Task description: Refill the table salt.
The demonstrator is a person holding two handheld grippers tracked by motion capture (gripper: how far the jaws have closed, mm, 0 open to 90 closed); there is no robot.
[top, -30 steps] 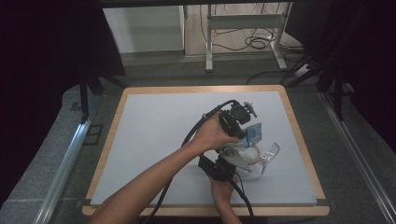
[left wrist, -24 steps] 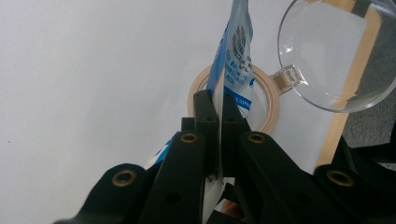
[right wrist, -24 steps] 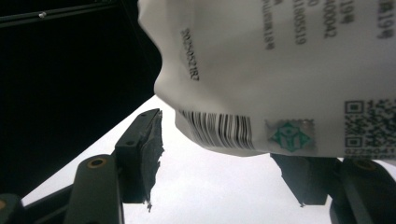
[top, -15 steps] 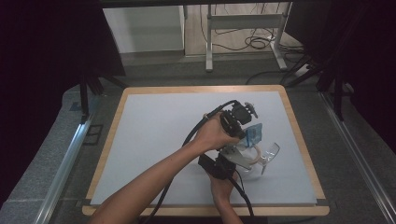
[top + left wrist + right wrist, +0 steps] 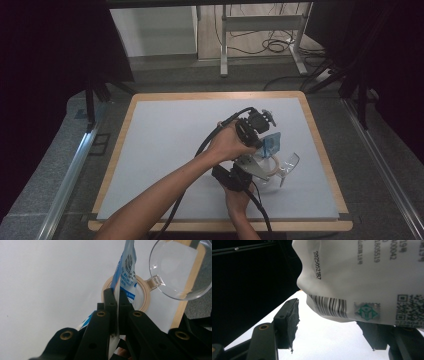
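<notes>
Bare forearms, no sleeves, black left claw [image 5: 117,298] with brass-ringed screw holes, black trailing cables, right claw [image 5: 332,325] with worn black pads

Looks like a lab or recording rig. Wood-rimmed table [image 5: 320,150] with a pale mat, boxed in by black curtains [image 5: 55,60] on both sides. Metal rails [image 5: 70,175] along grey carpet [image 5: 385,200]. Beyond, loose cables [image 5: 272,45] on a wooden floor under a metal desk frame [image 5: 260,25].
</notes>
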